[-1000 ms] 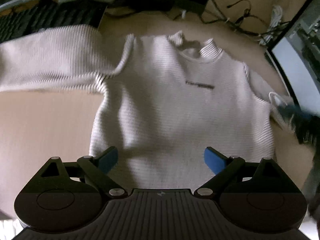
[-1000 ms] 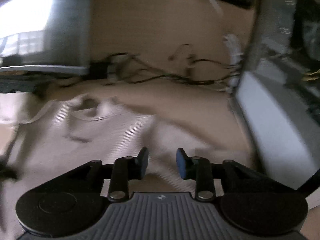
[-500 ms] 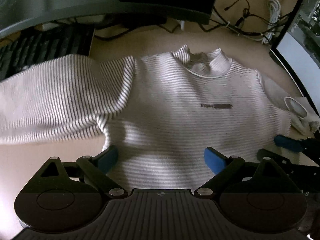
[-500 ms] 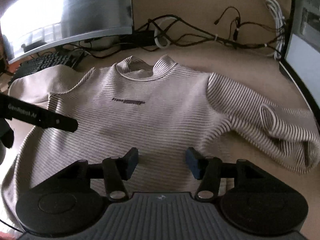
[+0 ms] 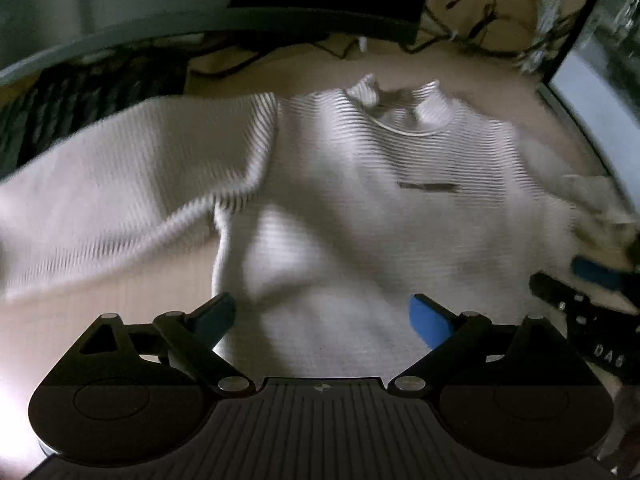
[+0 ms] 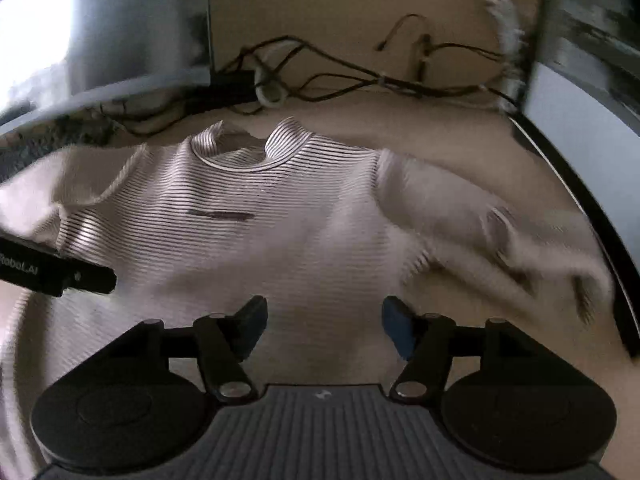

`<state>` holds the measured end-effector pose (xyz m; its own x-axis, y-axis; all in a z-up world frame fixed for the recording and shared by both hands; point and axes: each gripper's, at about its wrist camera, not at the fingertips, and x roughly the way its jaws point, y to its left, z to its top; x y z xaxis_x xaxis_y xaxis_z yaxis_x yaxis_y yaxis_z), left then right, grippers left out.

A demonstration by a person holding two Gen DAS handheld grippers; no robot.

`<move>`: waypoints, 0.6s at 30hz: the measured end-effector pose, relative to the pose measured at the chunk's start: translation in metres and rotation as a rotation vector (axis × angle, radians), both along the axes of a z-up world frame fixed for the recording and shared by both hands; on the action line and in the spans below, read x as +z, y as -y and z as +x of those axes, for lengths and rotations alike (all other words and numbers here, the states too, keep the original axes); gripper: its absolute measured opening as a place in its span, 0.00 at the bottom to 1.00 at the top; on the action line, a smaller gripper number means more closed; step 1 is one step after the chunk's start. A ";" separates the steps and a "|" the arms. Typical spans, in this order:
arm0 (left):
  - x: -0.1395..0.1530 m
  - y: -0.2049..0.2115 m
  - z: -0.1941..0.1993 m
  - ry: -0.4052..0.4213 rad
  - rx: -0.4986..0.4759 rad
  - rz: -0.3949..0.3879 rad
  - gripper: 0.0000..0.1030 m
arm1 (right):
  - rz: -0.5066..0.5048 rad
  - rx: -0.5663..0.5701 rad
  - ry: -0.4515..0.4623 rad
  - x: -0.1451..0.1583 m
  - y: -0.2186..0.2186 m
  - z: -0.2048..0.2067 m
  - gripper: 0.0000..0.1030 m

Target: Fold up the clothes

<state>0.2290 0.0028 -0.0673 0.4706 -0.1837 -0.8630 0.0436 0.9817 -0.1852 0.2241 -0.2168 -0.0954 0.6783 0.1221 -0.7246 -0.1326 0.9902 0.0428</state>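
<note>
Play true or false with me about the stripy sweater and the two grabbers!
1. The striped sweater lies front up, collar towards the cables. True.
2. The right gripper is squeezing the sweater. False: its jaws have just been opening, with nothing pinched.
3. The left gripper is open. True.
4. The sweater is folded into a neat square. False: its sleeves spread out sideways.
5. A keyboard sits by one sleeve. True.

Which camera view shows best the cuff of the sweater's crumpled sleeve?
The right wrist view: the sleeve cuff lies there in the open, though blurred. The left wrist view shows only a smeared pale patch at its right edge.
</note>
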 end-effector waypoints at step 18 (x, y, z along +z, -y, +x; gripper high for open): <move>-0.017 0.004 -0.099 0.103 -0.174 -0.057 0.94 | -0.081 -0.028 -0.037 -0.011 0.010 -0.109 0.68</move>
<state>0.1298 -0.0010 -0.0842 0.5127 -0.3170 -0.7979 0.2333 0.9458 -0.2259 0.1155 -0.2272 -0.1068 0.6529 0.0432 -0.7562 -0.1041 0.9940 -0.0332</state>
